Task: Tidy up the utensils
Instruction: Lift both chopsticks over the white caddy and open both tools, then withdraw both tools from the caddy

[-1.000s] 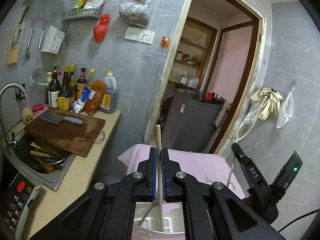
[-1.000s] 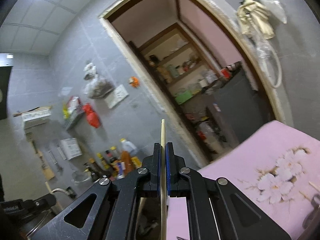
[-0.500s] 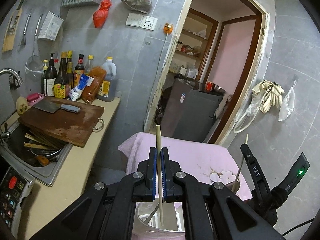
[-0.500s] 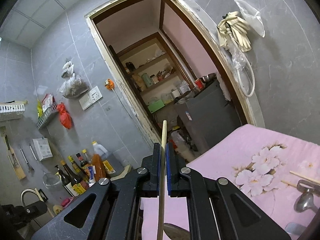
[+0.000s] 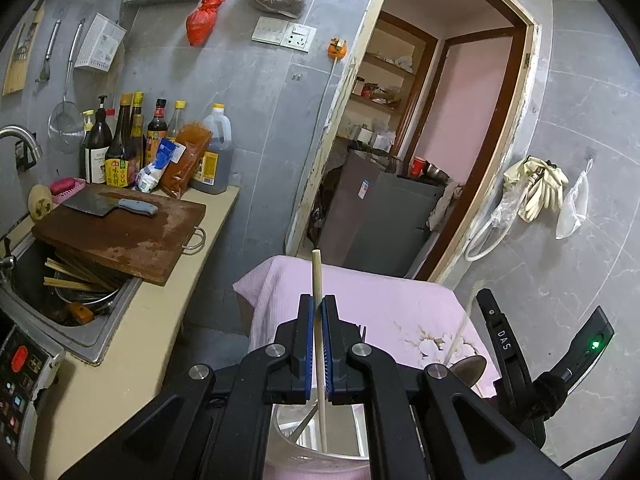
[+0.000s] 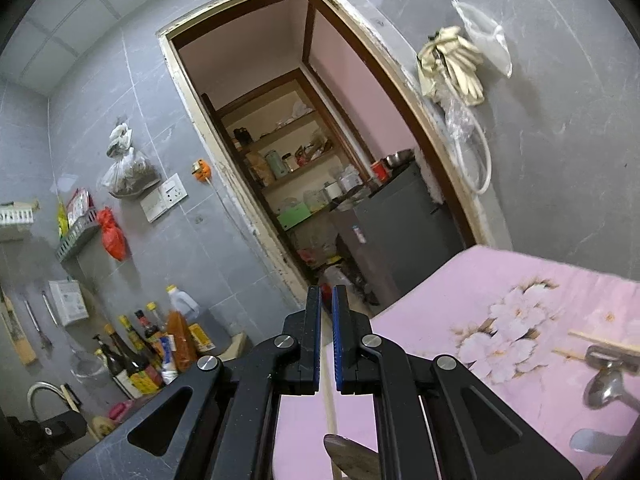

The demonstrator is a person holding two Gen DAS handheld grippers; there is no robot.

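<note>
Left gripper point(image 5: 319, 307) clamped on upright chopstick point(image 5: 317, 276) above clear container point(image 5: 296, 446), right gripper point(image 6: 326, 300) seemingly closed, empty.

Left side: sits lower than a second ago with the left tool point(image 5: 316, 304), pitched further down. Shows more of the clear tub point(image 5: 296, 454) beneath, with the clamped left chopstick point(image 5: 317, 272) reaching down into it.

Right side: no longer shows the right chopstick point(image 6: 330, 412) jutting past the tips of the right tool point(image 6: 326, 292); now only glimpsed low behind the near-closed jaws. Swings round to take in more pink cloth point(image 6: 520, 300) and a spoon point(image 6: 604, 384).
</note>
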